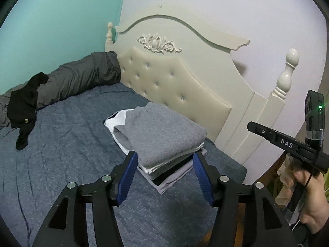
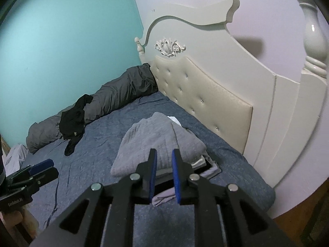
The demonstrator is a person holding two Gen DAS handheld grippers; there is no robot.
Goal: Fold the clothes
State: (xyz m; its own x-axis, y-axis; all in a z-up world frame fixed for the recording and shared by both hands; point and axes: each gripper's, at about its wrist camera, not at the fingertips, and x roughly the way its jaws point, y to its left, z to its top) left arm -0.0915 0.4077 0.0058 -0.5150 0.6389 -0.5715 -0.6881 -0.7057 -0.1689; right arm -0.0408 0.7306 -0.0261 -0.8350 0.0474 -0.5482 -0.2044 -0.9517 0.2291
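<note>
Clothes [image 1: 162, 135] stacked at bed's [image 1: 61, 144] headboard corner, tidy; left gripper [image 1: 164, 177] fingers wide apart, right gripper [image 2: 164, 177] fingers slightly parted, both empty.

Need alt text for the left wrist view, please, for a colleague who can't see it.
The open left gripper hovers empty before a stack of folded clothes, grey on top, on a blue bed. A black garment lies unfolded far left; a cream headboard stands behind.
</note>
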